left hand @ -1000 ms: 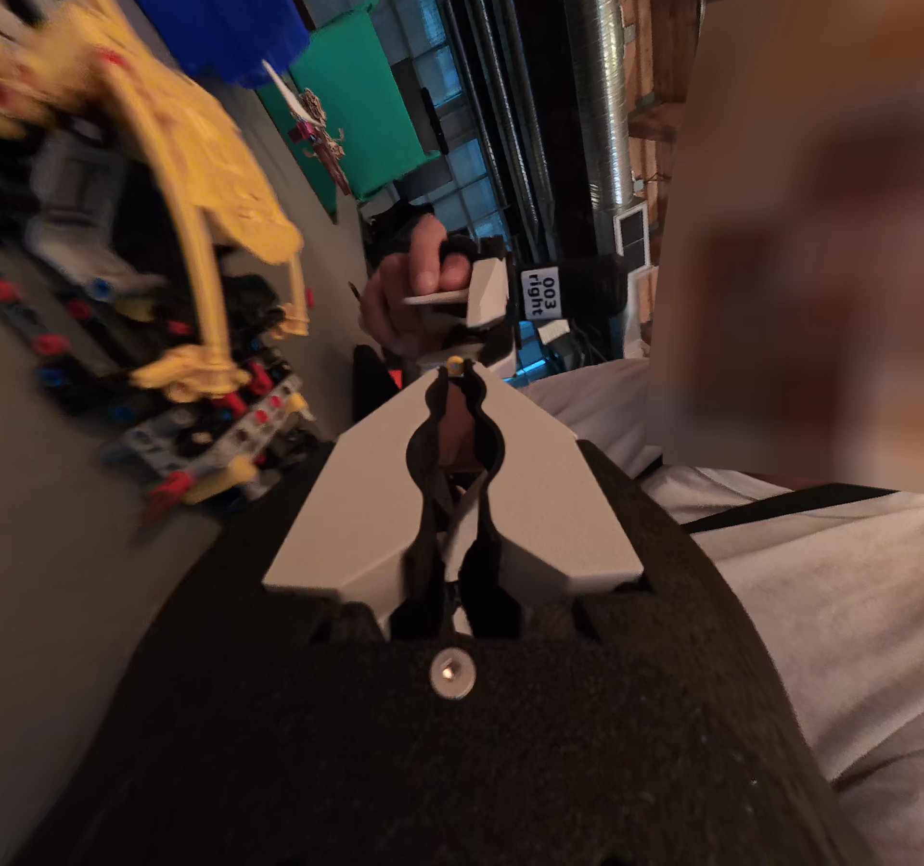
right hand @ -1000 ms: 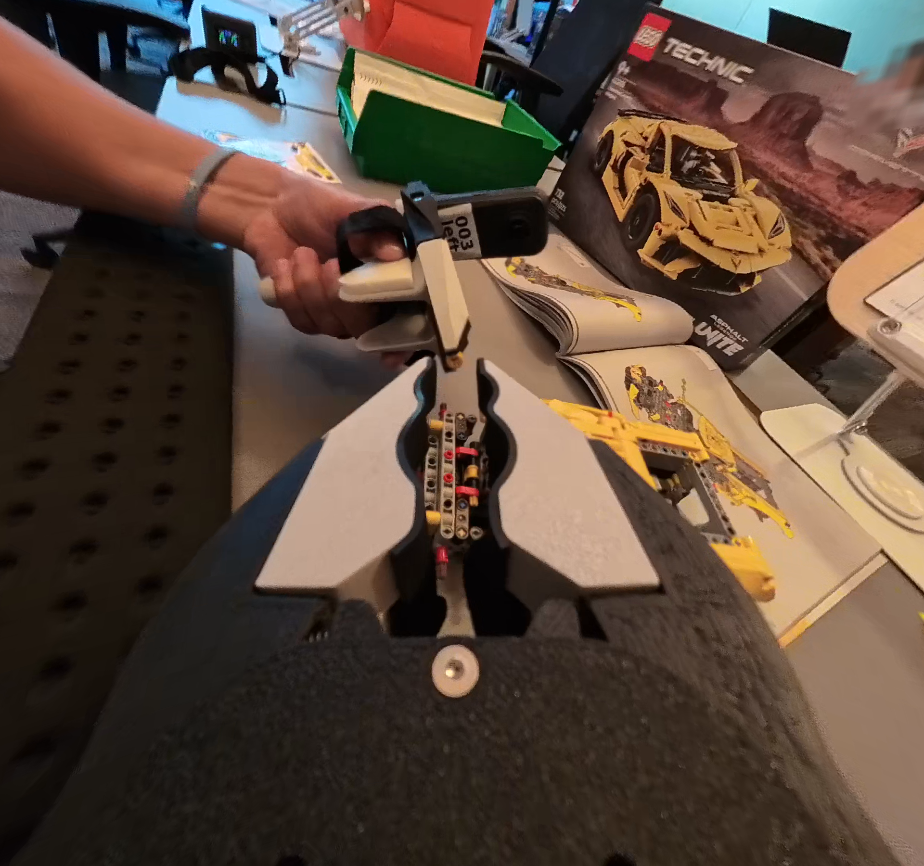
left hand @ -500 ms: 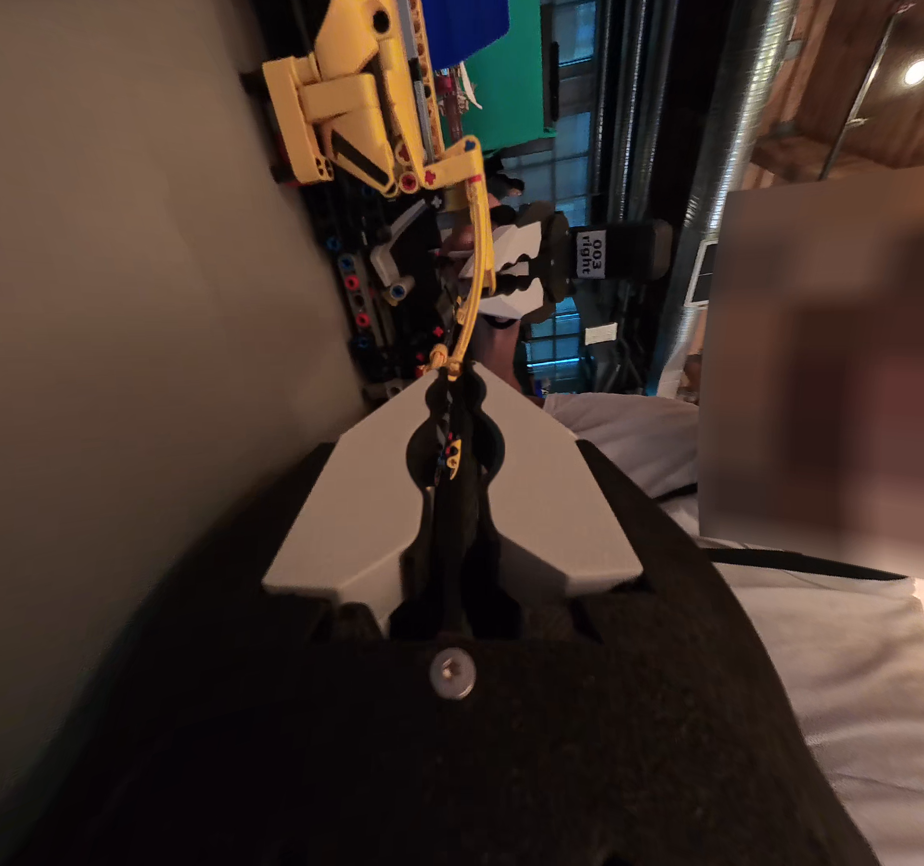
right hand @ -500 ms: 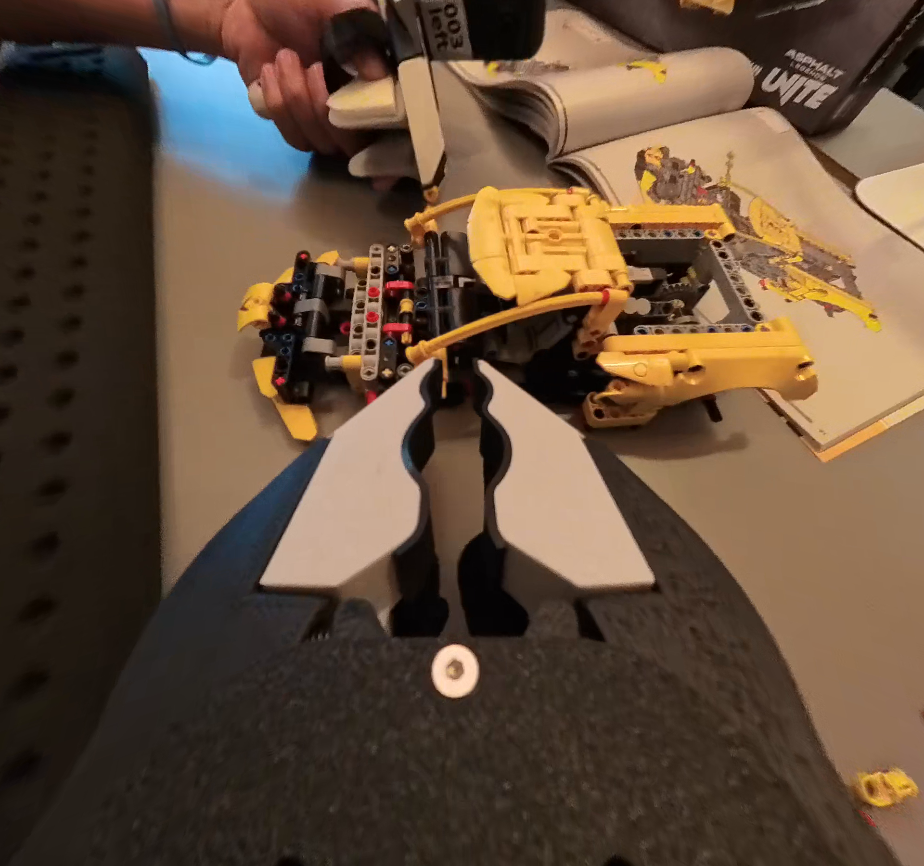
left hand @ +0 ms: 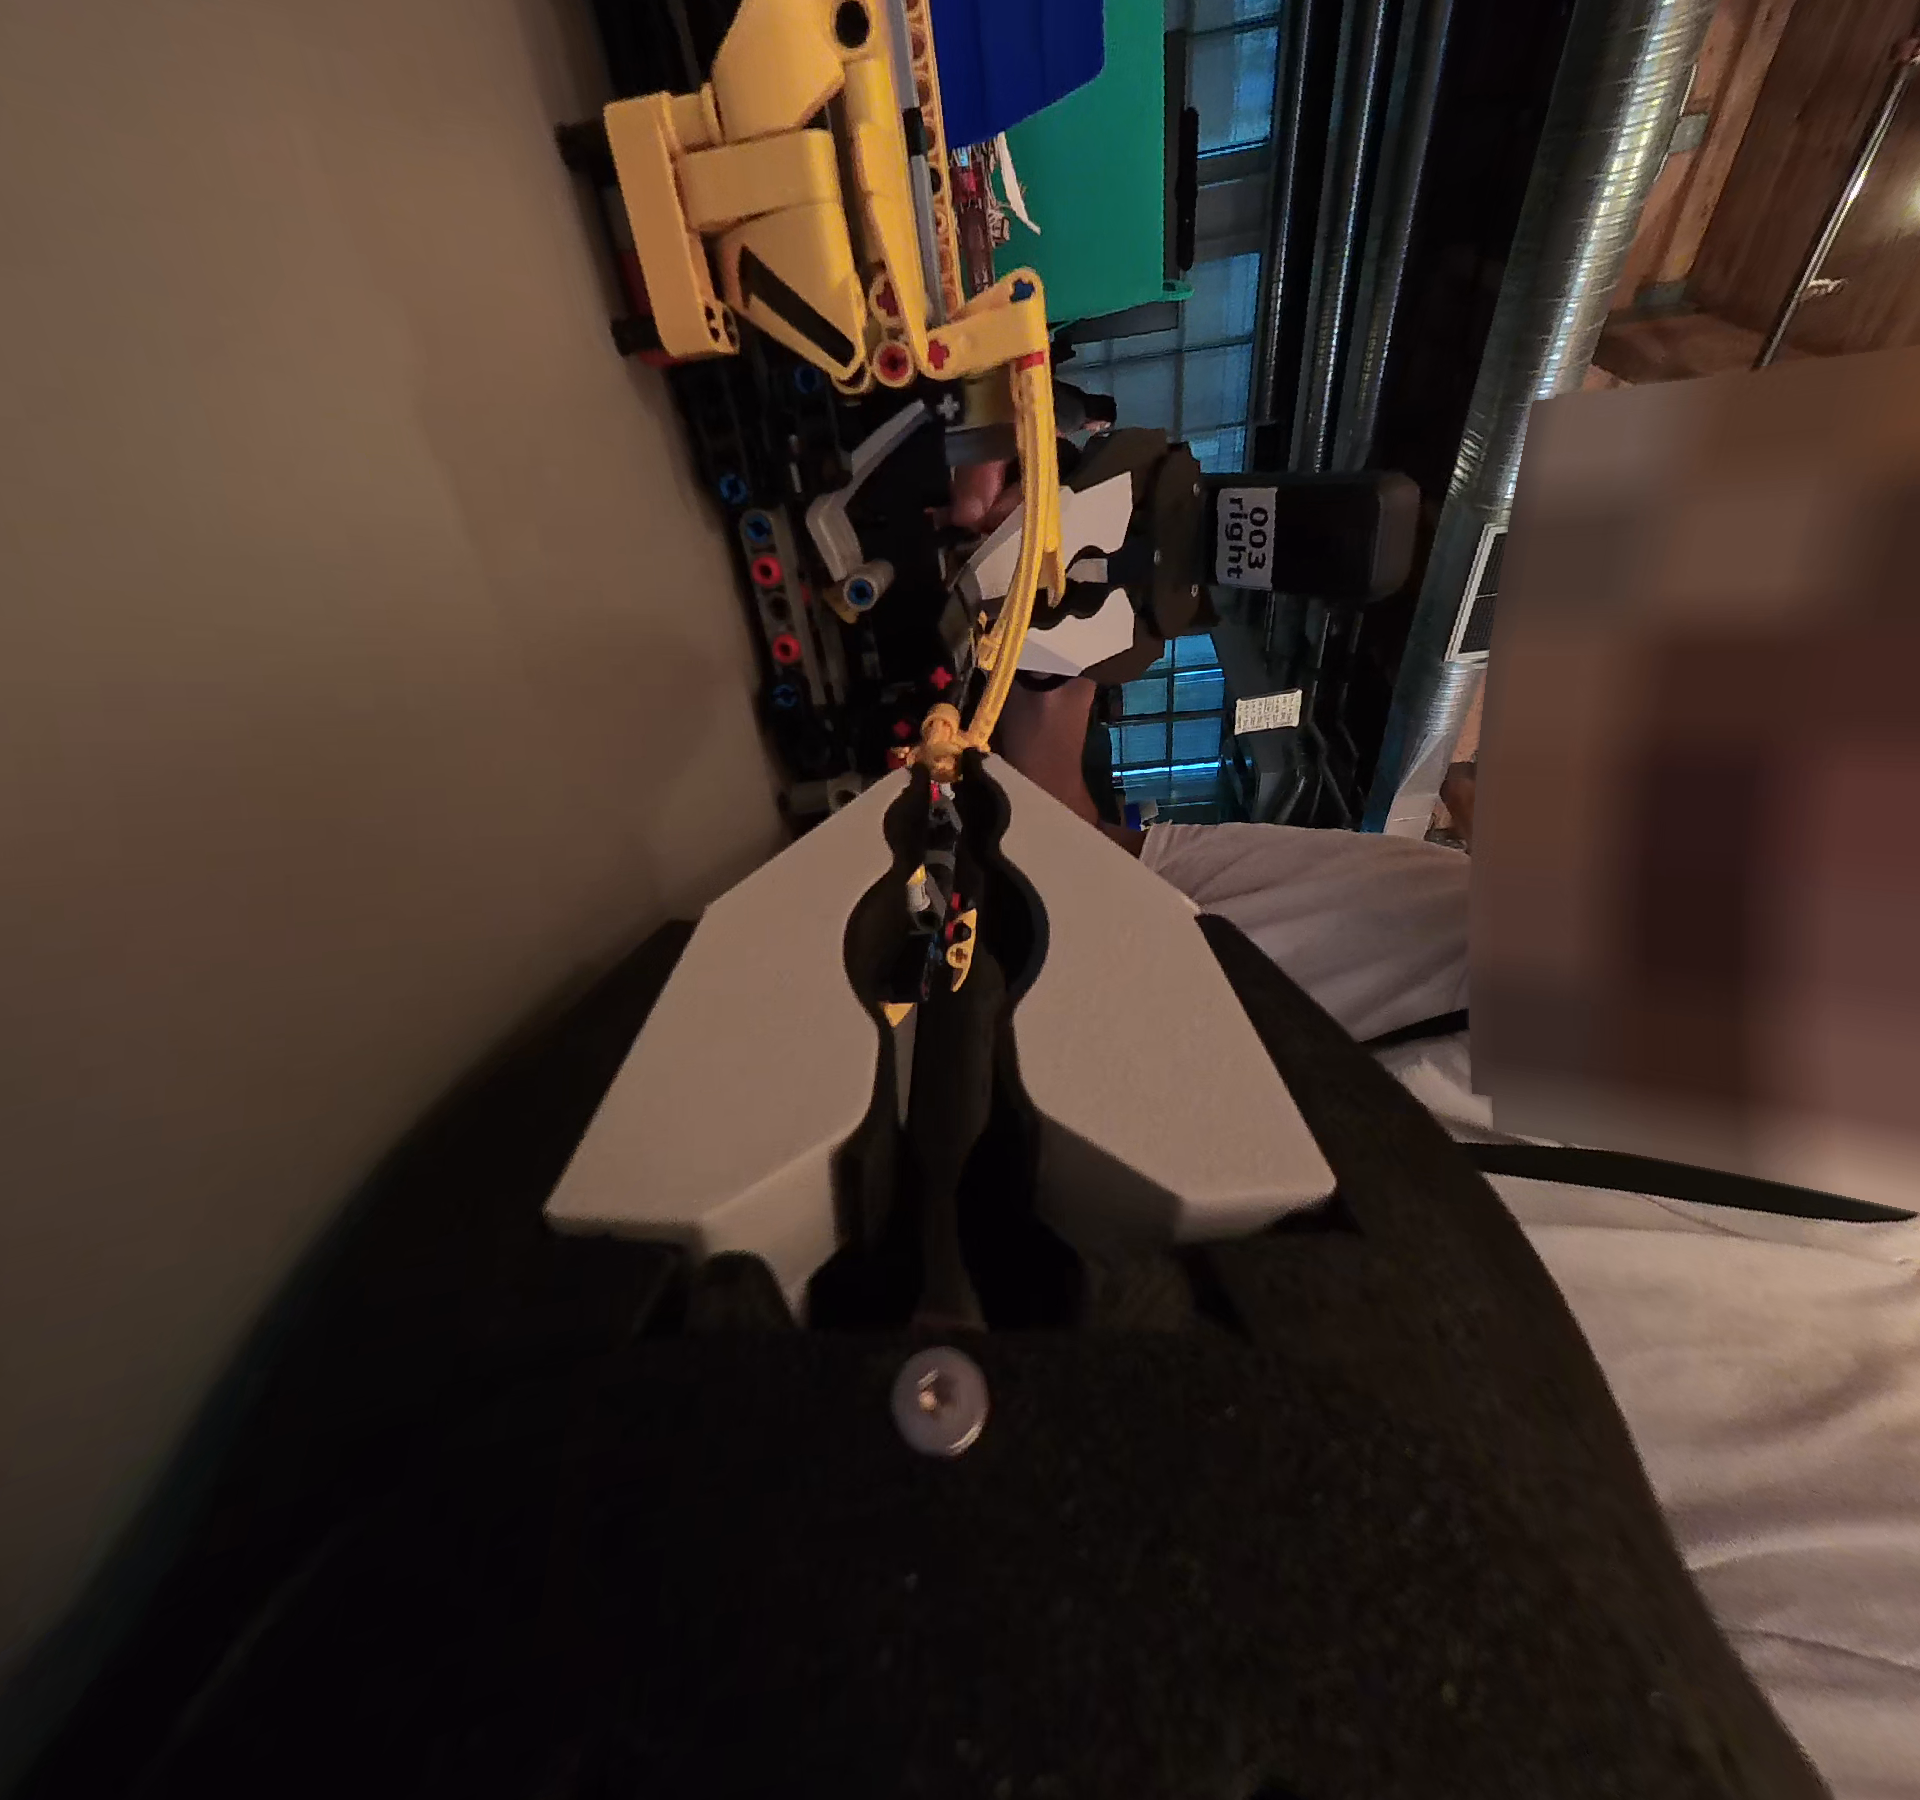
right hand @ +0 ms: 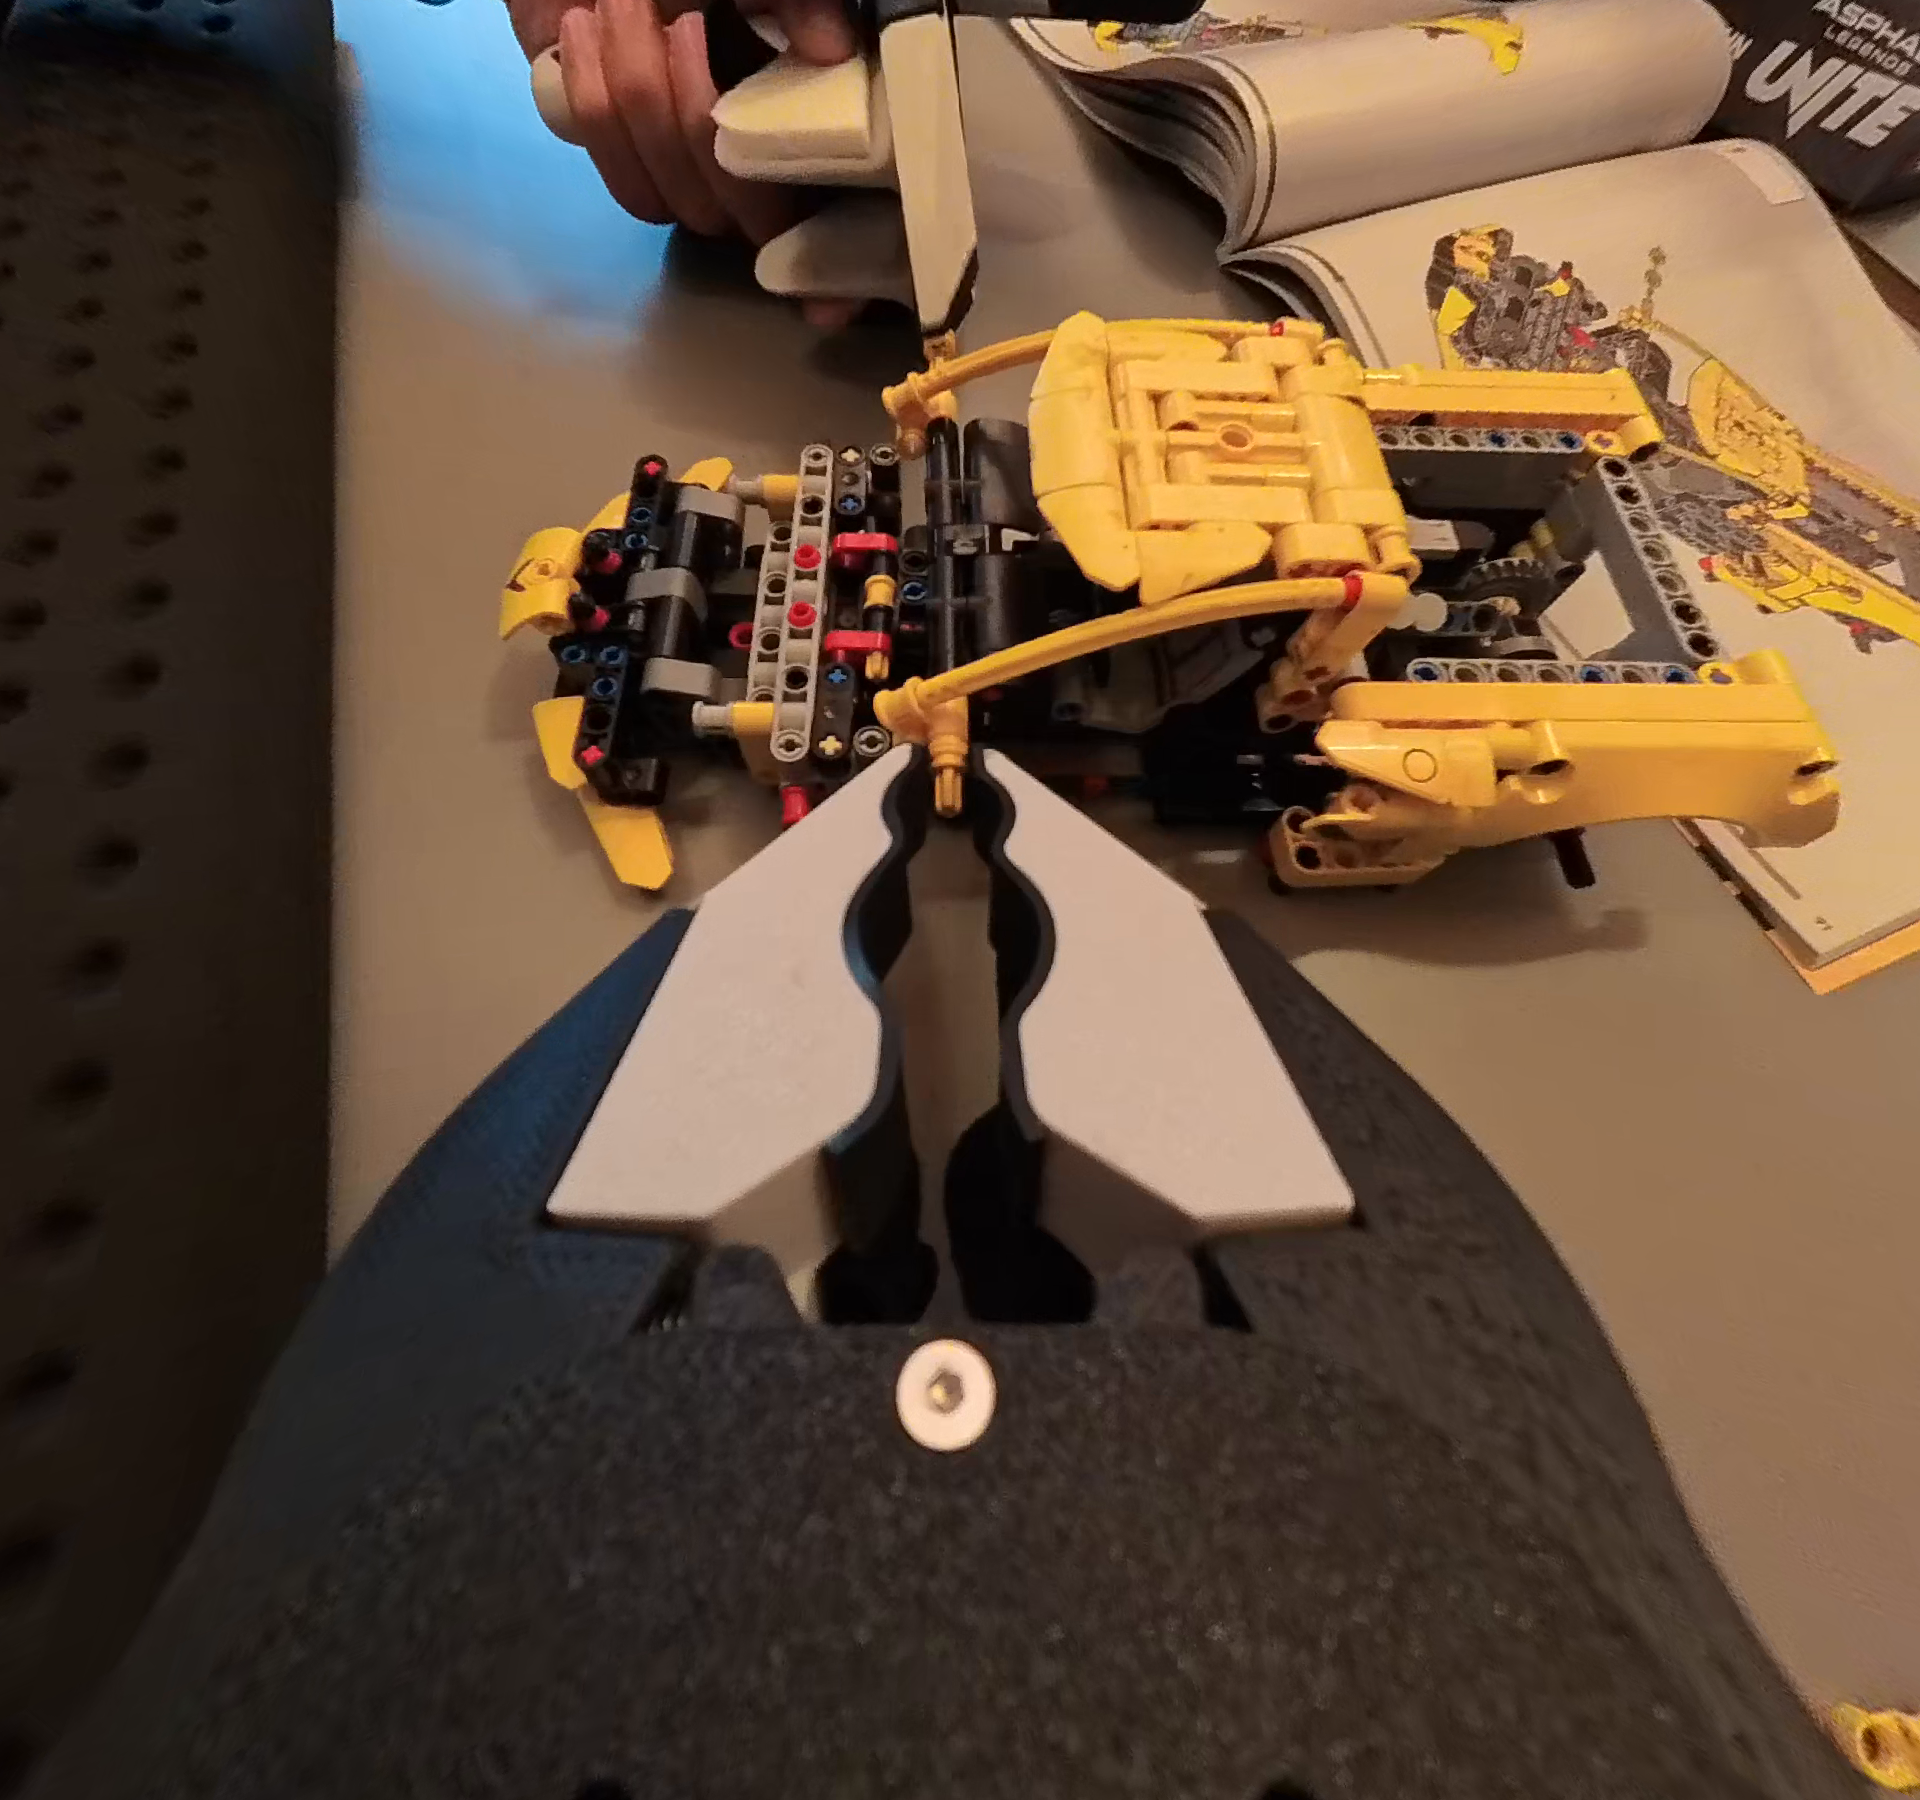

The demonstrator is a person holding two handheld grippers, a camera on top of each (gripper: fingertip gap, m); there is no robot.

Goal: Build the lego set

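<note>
Half-built yellow-black lego car (right hand: 1143,597) on table (right hand: 1455,1179); right gripper (right hand: 943,794) slightly parted around yellow pin; left gripper (left hand: 948,763) pinching hose end

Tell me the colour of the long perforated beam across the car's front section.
Light grey beam, clearest in the right wrist view.

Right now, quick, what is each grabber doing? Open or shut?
Left gripper: shut, pinching the yellow connector at the far hose's end.
Right gripper: slightly open, a yellow pin on the car between its tips, not squeezed.
</note>
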